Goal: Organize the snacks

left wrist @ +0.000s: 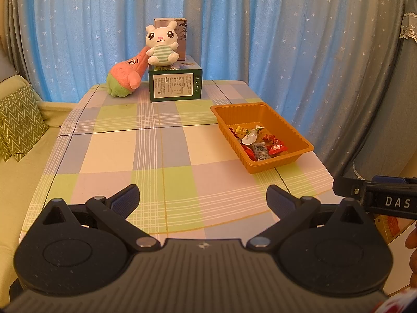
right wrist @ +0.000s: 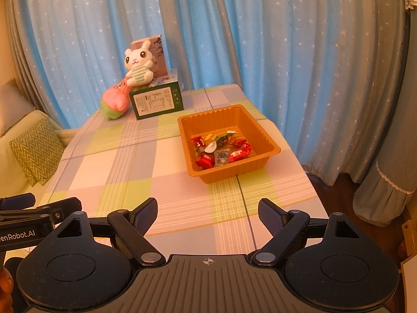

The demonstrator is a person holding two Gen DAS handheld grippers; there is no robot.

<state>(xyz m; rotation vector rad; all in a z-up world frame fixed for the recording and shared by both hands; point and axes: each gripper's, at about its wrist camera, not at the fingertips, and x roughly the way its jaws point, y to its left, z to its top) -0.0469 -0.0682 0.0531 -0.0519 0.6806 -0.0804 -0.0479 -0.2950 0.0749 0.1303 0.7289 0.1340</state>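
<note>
An orange plastic tray (left wrist: 224, 112) (right wrist: 263, 130) stands on the right side of the checked tablecloth. Inside it lie several wrapped snacks (left wrist: 260, 143) (right wrist: 221, 148), mostly red, with a white and a green-yellow one among them. My left gripper (left wrist: 202, 195) hangs open over the near table edge, nothing between its fingers. My right gripper (right wrist: 207, 212) is also open and empty, near the front edge, short of the tray. Each gripper's side shows at the edge of the other's view.
At the far end a green box (left wrist: 175, 83) (right wrist: 156, 101) carries a white rabbit plush (left wrist: 161, 44) (right wrist: 138, 67) and a taller box; a pink-green plush (left wrist: 125, 78) (right wrist: 114, 101) leans beside it. A sofa with a zigzag cushion (left wrist: 18, 122) (right wrist: 36, 148) lies left. Blue starred curtains hang behind.
</note>
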